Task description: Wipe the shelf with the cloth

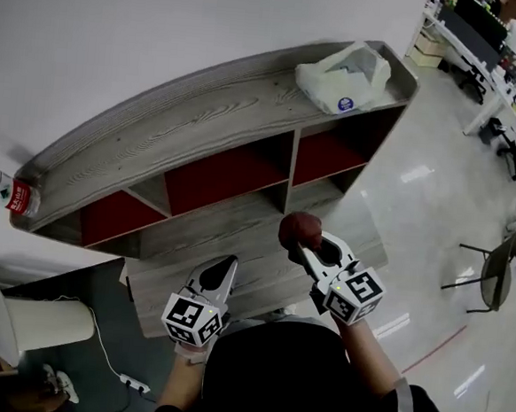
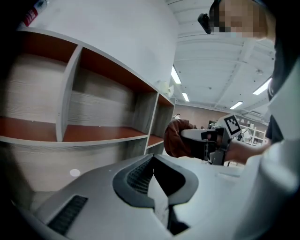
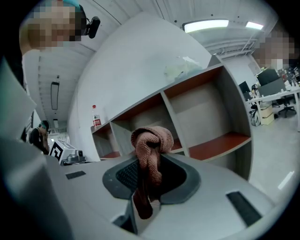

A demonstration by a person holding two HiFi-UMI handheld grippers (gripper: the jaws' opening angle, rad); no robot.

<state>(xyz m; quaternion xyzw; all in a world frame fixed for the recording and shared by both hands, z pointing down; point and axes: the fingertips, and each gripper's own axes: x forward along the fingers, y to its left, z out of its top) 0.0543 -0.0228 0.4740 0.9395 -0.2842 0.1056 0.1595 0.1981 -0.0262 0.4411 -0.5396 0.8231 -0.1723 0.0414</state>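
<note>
A grey wood shelf unit [image 1: 202, 121] with red-backed compartments stands against the white wall. My right gripper [image 1: 308, 245] is shut on a bunched reddish-brown cloth [image 1: 299, 229], held just in front of the lower shelf board. In the right gripper view the cloth [image 3: 151, 143] bulges up between the jaws of that gripper [image 3: 147, 165], with the shelf [image 3: 211, 140] beyond. My left gripper [image 1: 225, 267] hovers lower left of the right one, shut and holding nothing. The left gripper view shows my left gripper [image 2: 153, 163], the shelf [image 2: 93, 133], and the cloth [image 2: 174, 138] in the other gripper.
A white plastic bag [image 1: 344, 74] lies on the shelf top at the right end, and a bottle with a red label [image 1: 14, 195] at the left end. A white cylinder [image 1: 27, 320] and a power strip [image 1: 133, 383] are on the floor at left. A chair [image 1: 493, 272] and desks [image 1: 484, 41] are at right.
</note>
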